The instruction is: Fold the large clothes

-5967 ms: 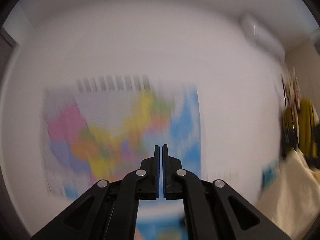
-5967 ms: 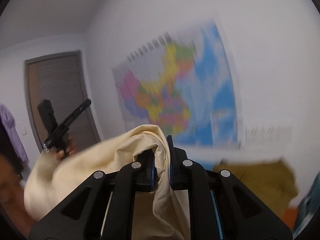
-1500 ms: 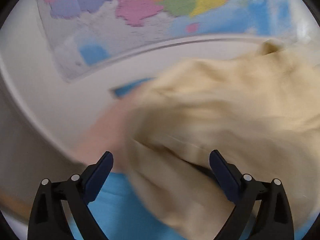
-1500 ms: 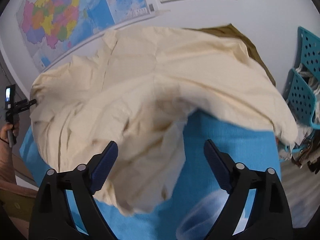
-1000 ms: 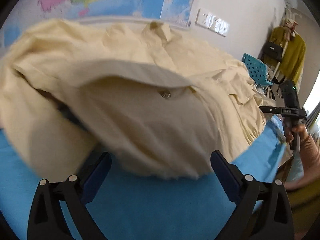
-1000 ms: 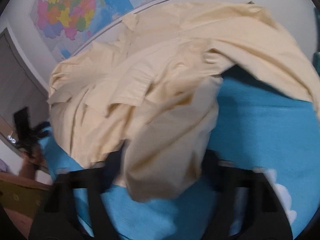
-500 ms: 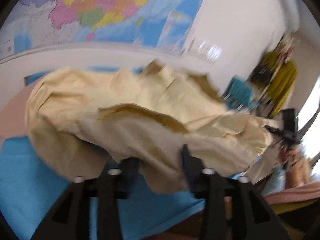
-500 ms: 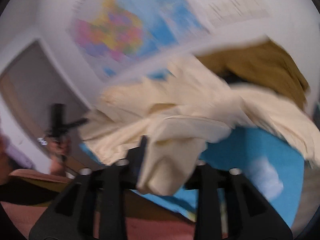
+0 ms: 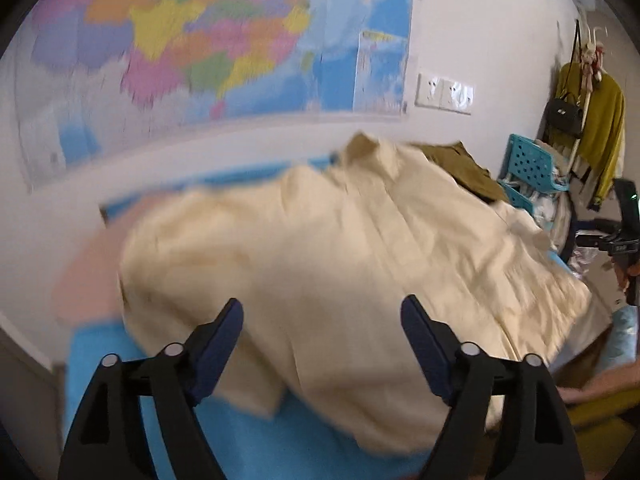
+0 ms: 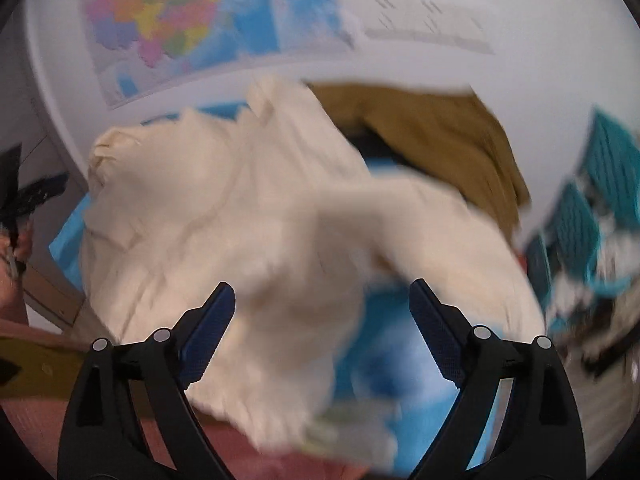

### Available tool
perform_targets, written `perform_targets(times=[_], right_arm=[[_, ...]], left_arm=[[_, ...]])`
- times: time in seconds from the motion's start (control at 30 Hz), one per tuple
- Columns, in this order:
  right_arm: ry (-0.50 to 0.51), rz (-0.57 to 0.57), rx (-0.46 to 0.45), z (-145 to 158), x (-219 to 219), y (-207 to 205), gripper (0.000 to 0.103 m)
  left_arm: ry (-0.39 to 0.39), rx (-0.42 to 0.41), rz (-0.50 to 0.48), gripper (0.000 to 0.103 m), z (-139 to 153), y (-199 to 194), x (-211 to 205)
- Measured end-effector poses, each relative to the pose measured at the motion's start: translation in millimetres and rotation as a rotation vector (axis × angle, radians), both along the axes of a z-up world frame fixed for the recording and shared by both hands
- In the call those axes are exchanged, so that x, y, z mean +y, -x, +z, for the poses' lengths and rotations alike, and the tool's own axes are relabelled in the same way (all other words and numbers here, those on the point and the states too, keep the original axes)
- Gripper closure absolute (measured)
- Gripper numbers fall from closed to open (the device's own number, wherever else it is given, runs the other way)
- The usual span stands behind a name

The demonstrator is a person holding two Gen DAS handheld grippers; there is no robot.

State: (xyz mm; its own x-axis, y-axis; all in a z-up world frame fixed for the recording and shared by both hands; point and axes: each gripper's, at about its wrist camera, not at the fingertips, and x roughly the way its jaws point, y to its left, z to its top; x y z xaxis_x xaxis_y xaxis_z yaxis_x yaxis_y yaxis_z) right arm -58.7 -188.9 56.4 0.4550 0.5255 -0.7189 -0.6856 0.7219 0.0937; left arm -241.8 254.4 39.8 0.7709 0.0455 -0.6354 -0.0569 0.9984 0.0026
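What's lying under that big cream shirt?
The cream shirt lies on a blue cloth, its far edge overlapping an olive-brown garment. Whatever sits beneath its middle is covered.

A shirt [image 9: 340,264] lies on the table [image 9: 120,360] (map [image 9: 200,40] on the wall behind), another garment [image 9: 460,164] behind it.

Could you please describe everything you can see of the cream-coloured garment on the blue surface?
The cream-coloured garment looks like a large, soft woven shirt, spread crumpled over the blue surface. Its far end overlaps an olive-brown garment, and one edge hangs past the surface. Neither gripper grips it; motion blur hides finer detail.
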Motion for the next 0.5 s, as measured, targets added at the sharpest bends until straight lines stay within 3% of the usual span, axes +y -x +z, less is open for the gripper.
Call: perform_targets(times=[0.13,0.27,0.43,0.5], right_arm=[[0.012,0.076,-0.129,11.7,78.6,-31.1,0.022],[0.051,0.115,-0.144,5.1,157.9,-76.9,0.033],[0.245,0.157,-0.230,-28.3,251.4,-123.9,0.038],[0.341,0.163,-0.247,-46.1,269.7,-135.2,0.052]], left_arm=[[-0.103,0.010,-0.009,0.022,6.7,-81.6,-10.5],[-0.193,0.065,0.042,0.022,-15.0,-175.6,-18.6],[-0.264,0.172,0.036,0.022,-53.7,-259.9,-20.7],[-0.294,0.247,0.036,0.024,-74.9,-282.9,-16.9]])
